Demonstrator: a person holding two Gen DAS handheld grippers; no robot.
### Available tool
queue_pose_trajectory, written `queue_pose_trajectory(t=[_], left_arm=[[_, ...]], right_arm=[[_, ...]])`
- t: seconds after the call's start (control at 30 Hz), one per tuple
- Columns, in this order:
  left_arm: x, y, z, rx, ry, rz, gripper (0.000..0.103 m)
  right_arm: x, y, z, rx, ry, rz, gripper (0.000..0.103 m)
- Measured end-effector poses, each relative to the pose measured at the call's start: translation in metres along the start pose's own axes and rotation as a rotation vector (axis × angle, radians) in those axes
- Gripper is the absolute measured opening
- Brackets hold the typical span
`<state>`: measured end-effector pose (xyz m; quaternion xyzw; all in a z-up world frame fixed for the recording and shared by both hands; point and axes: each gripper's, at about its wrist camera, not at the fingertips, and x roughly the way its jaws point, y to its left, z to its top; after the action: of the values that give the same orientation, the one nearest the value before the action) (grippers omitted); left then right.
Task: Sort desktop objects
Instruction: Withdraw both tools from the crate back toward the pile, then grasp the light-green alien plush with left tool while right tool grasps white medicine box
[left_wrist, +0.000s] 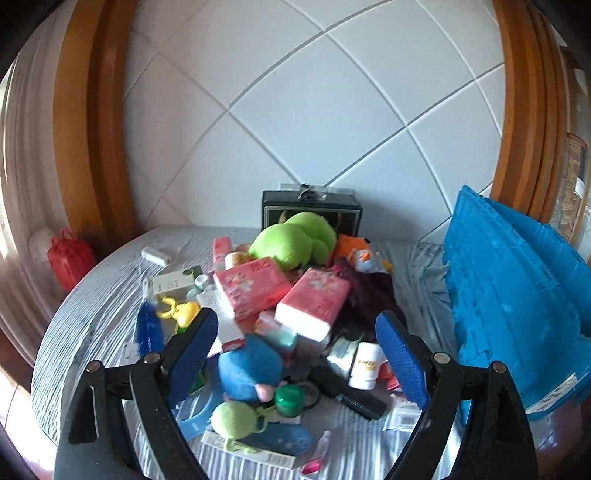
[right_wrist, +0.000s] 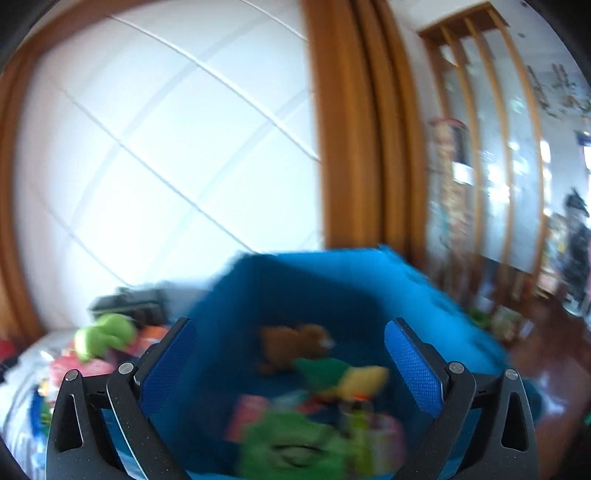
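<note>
The left hand-held gripper hovers, jaws apart and empty, over the pile; best to lower onto the blue plush. The right hand-held gripper, also apart, hangs above the blue bin.

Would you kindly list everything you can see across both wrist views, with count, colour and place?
green plush: one, lime, top of the pile at the back
pink packs: two, pink and white, pile centre
blue plush: one, blue, pile front
white bottle: one, white, right of the blue plush
green lid: one, dark green, pile front
black box: one, black, against the wall behind the pile
blue bin: one, blue, right of the pile
brown plush: one, brown, inside the bin, blurred
red bag: one, red, far left
striped cloth: one, white-grey, under the pile
left tongs: open, empty, over the pile front
right tongs: open, empty, over the bin
</note>
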<state>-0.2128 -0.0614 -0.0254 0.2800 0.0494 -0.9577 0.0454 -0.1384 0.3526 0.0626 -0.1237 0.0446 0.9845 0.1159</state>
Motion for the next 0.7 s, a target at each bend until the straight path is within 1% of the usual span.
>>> queue_pose_trajectory(t=[0.07, 0.13, 0.23, 0.33, 0.43, 0.53, 0.6, 0.7], left_arm=[[0.006, 0.029, -0.013, -0.011, 0.038, 0.034, 0.088], [0.015, 0.055, -0.026, -0.025, 0.088, 0.052, 0.088], [0.04, 0.082, -0.046, -0.031, 0.186, 0.039, 0.088], [0.056, 0.096, -0.064, -0.025, 0.245, 0.02, 0.088], [0.077, 0.094, -0.08, -0.003, 0.294, 0.012, 0.088], [0.102, 0.092, -0.1, 0.014, 0.359, -0.013, 0.088], [0.117, 0.088, -0.112, 0.031, 0.395, -0.031, 0.088], [0.134, 0.077, -0.127, 0.109, 0.415, -0.02, 0.088]], right_arm=[[0.0, 0.035, -0.003, -0.022, 0.003, 0.062, 0.103], [-0.001, 0.071, -0.006, -0.048, 0.008, 0.117, 0.103], [-0.002, 0.12, -0.015, -0.088, 0.014, 0.201, 0.103], [0.002, 0.163, -0.031, -0.125, 0.038, 0.264, 0.103], [0.013, 0.199, -0.056, -0.157, 0.105, 0.321, 0.103], [0.028, 0.222, -0.086, -0.169, 0.185, 0.368, 0.103], [0.036, 0.236, -0.113, -0.178, 0.245, 0.379, 0.103], [0.055, 0.251, -0.15, -0.189, 0.367, 0.382, 0.103]])
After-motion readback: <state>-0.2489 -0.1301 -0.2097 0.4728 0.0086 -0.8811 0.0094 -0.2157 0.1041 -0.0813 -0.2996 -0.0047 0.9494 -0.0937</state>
